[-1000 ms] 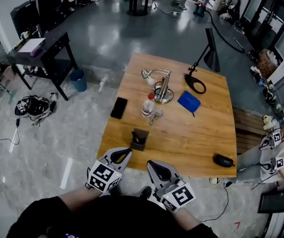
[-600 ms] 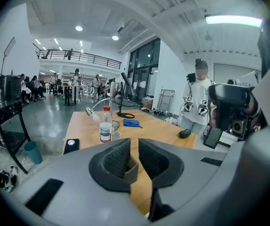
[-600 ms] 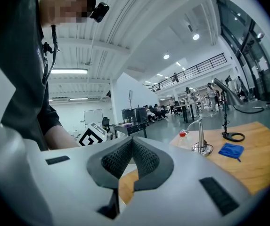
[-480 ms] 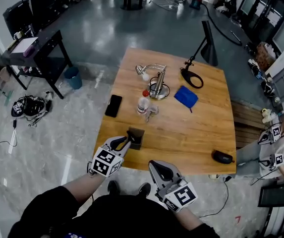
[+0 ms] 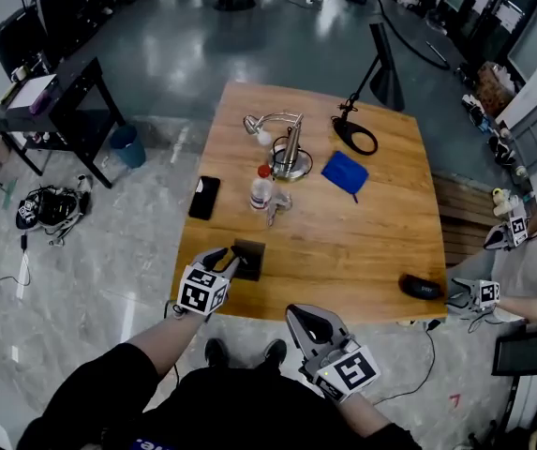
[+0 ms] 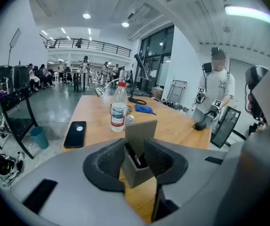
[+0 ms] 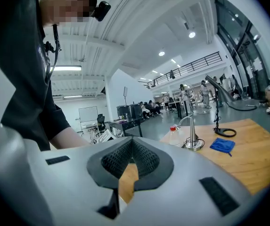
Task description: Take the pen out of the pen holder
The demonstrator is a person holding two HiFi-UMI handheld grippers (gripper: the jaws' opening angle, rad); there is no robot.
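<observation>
A small dark square pen holder point(image 5: 250, 259) stands near the front left edge of the wooden table point(image 5: 362, 242). In the left gripper view the pen holder point(image 6: 143, 166) sits between the two pads, with a black pen point(image 6: 132, 153) leaning inside it. My left gripper point(image 5: 230, 262) point(image 6: 135, 158) reaches over the table edge to the holder; its jaws are opening, one on each side of it. My right gripper point(image 5: 308, 325) point(image 7: 132, 149) hangs off the table's front edge, shut, with nothing in it.
Behind the holder are a clear bottle point(image 5: 261, 187), a black phone point(image 5: 203, 196), a metal stand point(image 5: 289, 154), a blue cloth point(image 5: 350, 172) and a black desk lamp point(image 5: 355, 136). A dark mouse point(image 5: 421, 287) lies front right. Another person with grippers point(image 5: 482, 294) stands at the right.
My left gripper moved forward and down from my body to the pen holder, and its jaws opened around it. The right gripper stayed near the front edge, shut.
</observation>
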